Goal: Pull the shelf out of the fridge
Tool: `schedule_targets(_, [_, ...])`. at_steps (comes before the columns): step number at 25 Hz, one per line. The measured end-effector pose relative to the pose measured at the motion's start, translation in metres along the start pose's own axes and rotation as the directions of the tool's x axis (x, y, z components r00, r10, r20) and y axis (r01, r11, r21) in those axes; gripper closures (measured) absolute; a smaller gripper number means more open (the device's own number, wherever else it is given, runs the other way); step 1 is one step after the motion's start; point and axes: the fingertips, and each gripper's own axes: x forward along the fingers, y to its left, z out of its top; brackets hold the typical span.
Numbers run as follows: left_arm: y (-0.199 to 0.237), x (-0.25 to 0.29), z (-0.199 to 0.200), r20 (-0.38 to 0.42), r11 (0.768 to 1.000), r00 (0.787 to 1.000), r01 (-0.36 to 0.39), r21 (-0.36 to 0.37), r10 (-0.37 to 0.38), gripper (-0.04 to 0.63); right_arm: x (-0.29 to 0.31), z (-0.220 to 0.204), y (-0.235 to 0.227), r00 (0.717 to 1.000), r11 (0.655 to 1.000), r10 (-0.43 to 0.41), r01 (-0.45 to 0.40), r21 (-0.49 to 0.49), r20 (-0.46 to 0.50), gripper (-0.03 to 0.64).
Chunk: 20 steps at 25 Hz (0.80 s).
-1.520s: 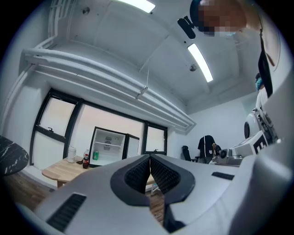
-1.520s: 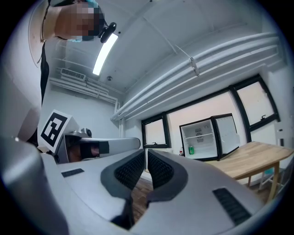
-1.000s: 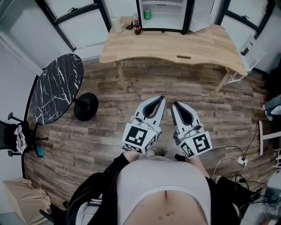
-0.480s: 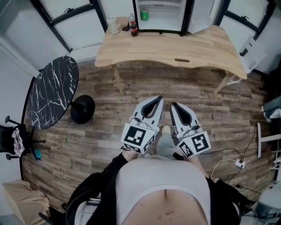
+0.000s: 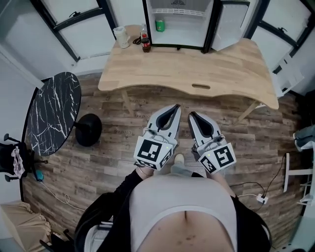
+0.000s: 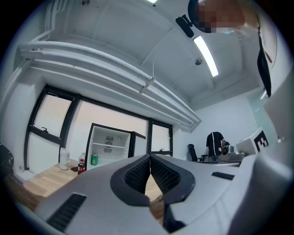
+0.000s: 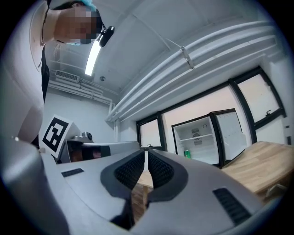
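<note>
The small fridge (image 5: pixel 179 19) stands open behind the wooden desk (image 5: pixel 187 69). Its white wire shelf (image 5: pixel 177 11) sits across the upper part, and a green can (image 5: pixel 159 25) stands on the fridge floor. My left gripper (image 5: pixel 174 106) and right gripper (image 5: pixel 192 114) hang side by side over the floor, short of the desk's front edge and far from the fridge. Both are shut and empty. The left gripper view shows its shut jaws (image 6: pixel 150 158) with the fridge (image 6: pixel 108 147) and shelf (image 6: pixel 109 145) far off. The right gripper view shows shut jaws (image 7: pixel 146 153), the shelf (image 7: pixel 196 137) and the can (image 7: pixel 187 153).
A cola bottle (image 5: pixel 145 43) and a white cup (image 5: pixel 120 37) stand on the desk's back left corner. The fridge door (image 5: pixel 227 22) is swung to the right. A round black marble table (image 5: pixel 51 113) stands at the left. Cables lie on the floor at the right (image 5: pixel 251 189).
The person has walked toward the desk with both grippers. The desk and fridge now sit lower and larger in the head view. Both grippers stay shut.
</note>
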Motion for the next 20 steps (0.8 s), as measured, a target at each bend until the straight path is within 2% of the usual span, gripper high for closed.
schedule_targets(4, [0.010, 0.044, 0.003, 0.016, 1.000, 1.000, -0.019, 0.005, 0.019, 0.589, 0.021, 0.005, -0.039, 1.000, 1.000, 0.029, -0.029, 0.002, 0.001, 0.574])
schedule_targets(9, [0.014, 0.088, 0.001, 0.030, 0.999, 0.999, -0.035, -0.025, 0.036, 0.589, 0.033, 0.006, -0.077, 0.998, 0.999, 0.054, -0.054, -0.002, -0.014, 0.574])
schedule_targets(20, [0.024, 0.119, -0.007, 0.004, 0.999, 0.999, -0.039, -0.020, 0.040, 0.589, 0.054, 0.001, -0.106, 0.998, 0.998, 0.060, -0.060, 0.028, -0.014, 0.574])
